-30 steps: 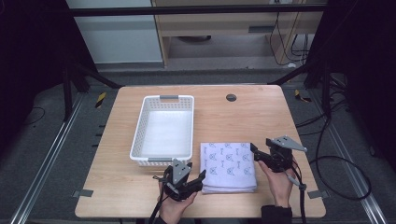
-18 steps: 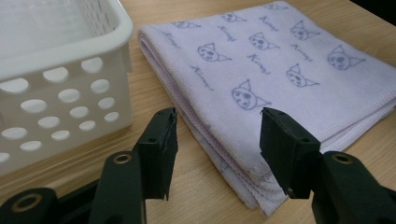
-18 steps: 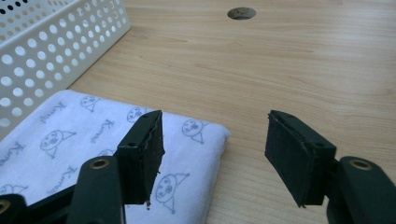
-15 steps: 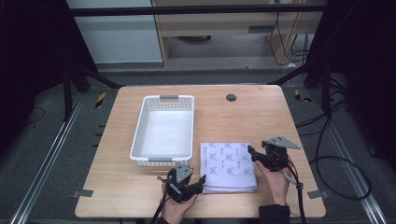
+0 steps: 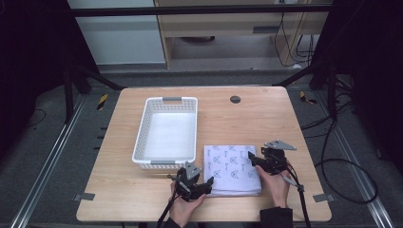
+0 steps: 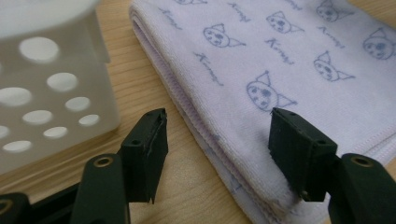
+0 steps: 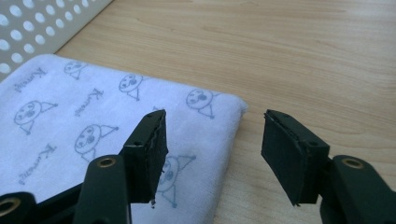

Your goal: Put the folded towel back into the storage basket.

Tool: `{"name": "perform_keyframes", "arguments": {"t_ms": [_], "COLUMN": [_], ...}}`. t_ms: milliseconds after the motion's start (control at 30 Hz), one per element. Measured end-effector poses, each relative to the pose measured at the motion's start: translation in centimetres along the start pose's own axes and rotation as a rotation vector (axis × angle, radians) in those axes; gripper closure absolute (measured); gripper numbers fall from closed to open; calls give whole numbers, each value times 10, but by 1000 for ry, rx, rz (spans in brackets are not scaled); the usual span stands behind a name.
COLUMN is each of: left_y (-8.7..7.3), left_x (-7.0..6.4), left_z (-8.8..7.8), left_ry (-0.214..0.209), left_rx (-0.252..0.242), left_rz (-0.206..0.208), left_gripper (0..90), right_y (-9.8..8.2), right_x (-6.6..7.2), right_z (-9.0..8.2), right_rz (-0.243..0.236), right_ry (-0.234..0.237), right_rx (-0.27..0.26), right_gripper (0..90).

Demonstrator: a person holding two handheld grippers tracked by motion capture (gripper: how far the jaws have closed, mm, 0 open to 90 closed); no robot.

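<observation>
In the high view, a light wooden surface [image 5: 247, 123] is seen over dark grey flooring, bearing a white perforated plastic basket [image 5: 166, 133] and a folded pale lilac cat-print towel [image 5: 232, 169] just beside it. The left hand-held gripper [image 5: 202, 183] is held at the towel's near-left corner, the right hand-held gripper [image 5: 253, 159] at its right edge.

In the left gripper view, wide-spread jaws are set astride the towel's folded edge [image 6: 261, 93].

In the right gripper view, jaws are likewise parted wide over the towel's corner [image 7: 201, 107].
</observation>
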State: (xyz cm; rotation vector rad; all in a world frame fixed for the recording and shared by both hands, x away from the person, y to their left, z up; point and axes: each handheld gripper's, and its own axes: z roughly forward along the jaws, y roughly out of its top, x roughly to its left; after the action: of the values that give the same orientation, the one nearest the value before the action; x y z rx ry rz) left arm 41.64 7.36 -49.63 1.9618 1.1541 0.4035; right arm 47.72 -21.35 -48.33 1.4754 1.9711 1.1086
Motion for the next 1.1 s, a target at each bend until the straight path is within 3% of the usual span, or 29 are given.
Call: {"name": "perform_keyframes", "arguments": {"t_ms": [200,700,800,833,933,1100], "left_y": [0,-3,-3,-2,-2,-2], "left_x": [0,-2,-3,-4,-6,-6], "left_z": [6,11,12,11,11,11], "left_ry": [6,1,2,0,-19,-36], "left_rx": [18,25,23,28,25,30], "left_rz": [2,-4,-7,-7,-22,-43], "left_gripper": [321,325,350,369,440,517], "right_y": [-4,-12,-13,-14,-15,-15], "right_x": [0,-1,-2,-3,-3,-1], "right_z": [8,18,19,19,19,19], "right_rz": [6,44,55,76,79,110], "right_ry": [16,24,34,54,74,89], "right_rx": [42,63,61,60,59,64], "right_gripper": [411,444,461,506,573,641]}}
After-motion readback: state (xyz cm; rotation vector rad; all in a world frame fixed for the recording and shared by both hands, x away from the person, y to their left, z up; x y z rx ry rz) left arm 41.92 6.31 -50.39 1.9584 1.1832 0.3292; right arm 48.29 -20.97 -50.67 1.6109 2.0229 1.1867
